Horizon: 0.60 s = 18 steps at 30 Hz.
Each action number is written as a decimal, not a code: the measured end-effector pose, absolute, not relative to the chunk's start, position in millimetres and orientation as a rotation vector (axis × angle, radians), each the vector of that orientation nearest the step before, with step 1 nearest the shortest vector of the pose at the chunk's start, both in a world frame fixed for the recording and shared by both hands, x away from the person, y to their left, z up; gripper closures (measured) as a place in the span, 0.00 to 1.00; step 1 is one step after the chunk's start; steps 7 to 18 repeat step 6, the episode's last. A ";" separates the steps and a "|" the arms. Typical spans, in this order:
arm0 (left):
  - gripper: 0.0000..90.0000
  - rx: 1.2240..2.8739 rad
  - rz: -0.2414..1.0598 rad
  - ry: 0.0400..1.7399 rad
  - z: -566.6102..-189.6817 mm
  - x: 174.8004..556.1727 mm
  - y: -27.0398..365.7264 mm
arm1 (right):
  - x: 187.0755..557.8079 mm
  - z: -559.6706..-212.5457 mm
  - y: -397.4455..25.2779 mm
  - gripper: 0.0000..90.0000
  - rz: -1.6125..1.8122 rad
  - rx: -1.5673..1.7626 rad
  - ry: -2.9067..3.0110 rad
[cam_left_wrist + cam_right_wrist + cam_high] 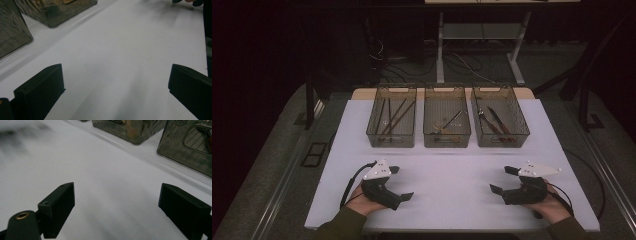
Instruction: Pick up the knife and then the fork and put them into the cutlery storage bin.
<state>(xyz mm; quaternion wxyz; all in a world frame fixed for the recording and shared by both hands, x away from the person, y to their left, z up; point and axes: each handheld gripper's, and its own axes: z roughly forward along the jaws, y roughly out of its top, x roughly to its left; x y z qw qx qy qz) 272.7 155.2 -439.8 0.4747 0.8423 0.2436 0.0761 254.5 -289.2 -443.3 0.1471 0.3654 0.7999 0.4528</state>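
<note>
**Three utensil bins, both grippers idle**

Left gripper (401, 182) and right gripper (504, 179): jaws spread, empty, resting on white table (447, 175). Left bin (392, 117), middle bin (447, 117), right bin (500, 117) well ahead. Advice: approach from above, align jaws across a utensil's handle.

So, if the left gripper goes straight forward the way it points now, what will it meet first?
Probably the right gripper. The left gripper is open and points across the bare white table, past the middle bin, toward the other hand. Depth is unclear, but nothing lies between them.
</note>
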 end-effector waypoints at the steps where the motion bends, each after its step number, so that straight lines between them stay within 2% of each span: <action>1: 0.00 2.060 0.185 0.596 -439.7 272.6 155.2 | 254.5 -443.2 -289.2 0.15 1.305 1.052 2.300; 18: 0.00 2.057 0.185 0.600 -439.7 272.4 155.1 | 254.1 -442.6 -288.8 0.15 1.307 1.050 2.303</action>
